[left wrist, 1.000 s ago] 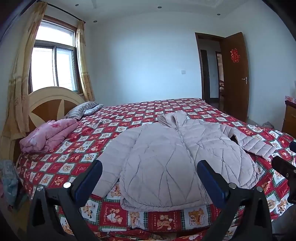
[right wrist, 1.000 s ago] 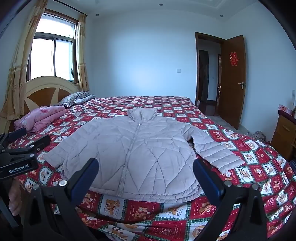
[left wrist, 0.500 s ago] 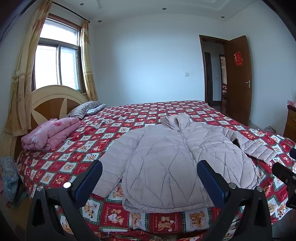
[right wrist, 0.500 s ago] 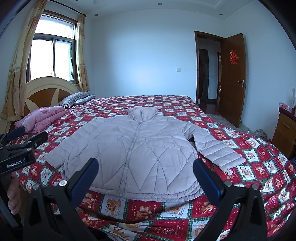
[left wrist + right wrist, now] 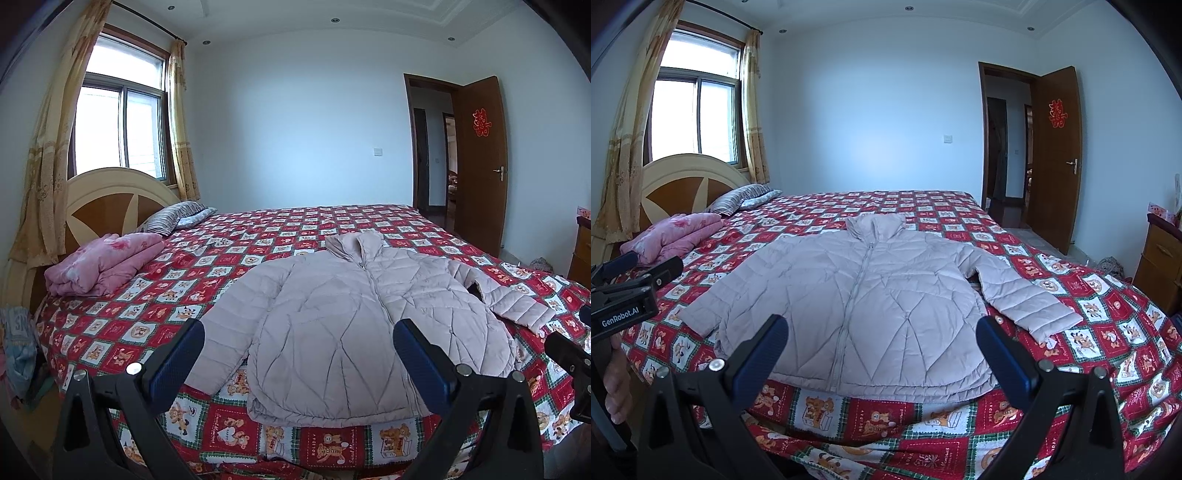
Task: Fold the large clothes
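Pale quilted puffer jacket [image 5: 871, 306] flat on bedspread, zipped, front up, collar far end, sleeves spread both sides, hem nearest, ahead of both tongs.

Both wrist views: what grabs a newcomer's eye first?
The pale quilted jacket, spread flat and zipped with both sleeves out, near the bed's front edge. Under it, the loud red checked bedspread covers the whole bed. Both the left gripper and the right gripper are open and apart from the jacket.
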A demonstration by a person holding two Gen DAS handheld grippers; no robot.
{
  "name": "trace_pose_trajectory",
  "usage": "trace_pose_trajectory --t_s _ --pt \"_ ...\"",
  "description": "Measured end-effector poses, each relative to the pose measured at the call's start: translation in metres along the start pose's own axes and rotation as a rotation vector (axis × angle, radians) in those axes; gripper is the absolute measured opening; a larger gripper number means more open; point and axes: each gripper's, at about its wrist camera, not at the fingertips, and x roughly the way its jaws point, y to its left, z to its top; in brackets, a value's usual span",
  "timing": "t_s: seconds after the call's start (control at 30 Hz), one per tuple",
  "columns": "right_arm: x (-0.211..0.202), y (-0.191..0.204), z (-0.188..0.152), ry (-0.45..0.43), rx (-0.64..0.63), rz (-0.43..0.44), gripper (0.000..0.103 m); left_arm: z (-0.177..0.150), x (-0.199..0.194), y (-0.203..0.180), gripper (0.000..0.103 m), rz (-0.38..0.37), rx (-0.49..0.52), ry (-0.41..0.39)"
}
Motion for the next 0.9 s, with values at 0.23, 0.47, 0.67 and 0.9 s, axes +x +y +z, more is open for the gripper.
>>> trace_pose_trajectory --t_s 0.23,0.47,0.67,0.9 --pt "-0.0001 -0.0007 -0.0001 0.000 0.002 0.001 0.103 -0.0001 0.0003 0.0007 0.102 0.001 0.000 -0.001" --pt "0.0005 0.0017 -0.0011 0.003 -0.001 0.003 0.103 0.0007 0.0012 0.0042 0.102 0.003 -0.008 0.001" --pt "0.0011 0.0025 -0.0019 0.004 -0.001 0.006 0.103 0.0006 0.0013 0.0044 0.102 0.005 -0.008 0.000" --pt "0.0005 0.0040 -0.0021 0.004 -0.001 0.007 0.103 0.0007 0.0016 0.0051 0.102 0.007 -0.011 0.001"
